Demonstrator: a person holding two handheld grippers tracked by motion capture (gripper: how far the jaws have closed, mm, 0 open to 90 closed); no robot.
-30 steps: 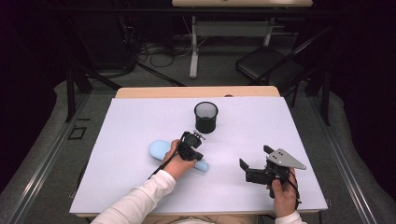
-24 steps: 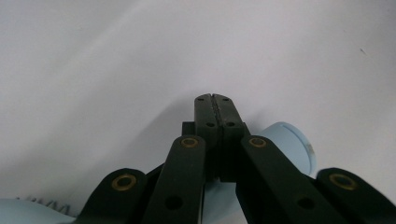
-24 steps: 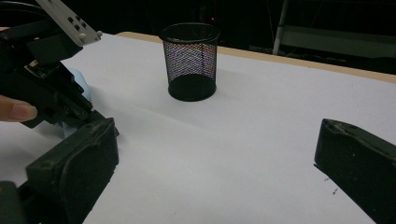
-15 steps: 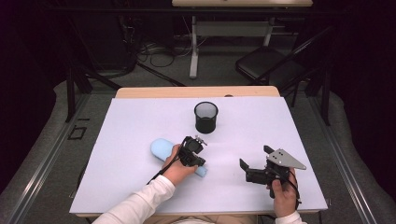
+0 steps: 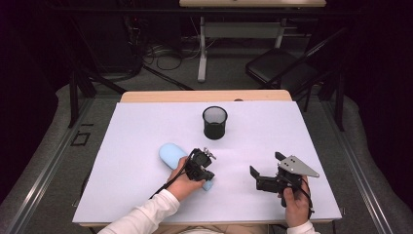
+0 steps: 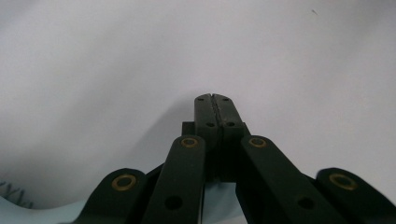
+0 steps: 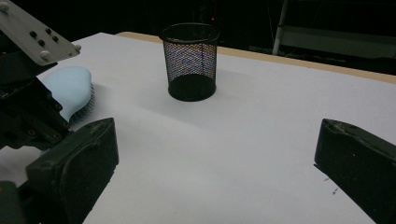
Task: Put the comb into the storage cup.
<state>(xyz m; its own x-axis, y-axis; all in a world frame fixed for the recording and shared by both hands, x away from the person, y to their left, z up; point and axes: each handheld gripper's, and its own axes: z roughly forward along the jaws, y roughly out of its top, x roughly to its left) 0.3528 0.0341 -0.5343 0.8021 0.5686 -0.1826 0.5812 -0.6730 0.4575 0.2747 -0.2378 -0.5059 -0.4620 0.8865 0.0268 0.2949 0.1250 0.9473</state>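
The light blue hairbrush (image 5: 171,153) lies right under the clenched, empty left gripper (image 5: 206,157), pointing up-left; the wide-open right gripper (image 5: 265,170) is farther away.

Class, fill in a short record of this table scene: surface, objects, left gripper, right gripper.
surface: white table
objects: black mesh cup, upright; light blue hairbrush, lying flat
left gripper: jaws shut, empty, above the hairbrush
right gripper: jaws open, empty, apart from both objects
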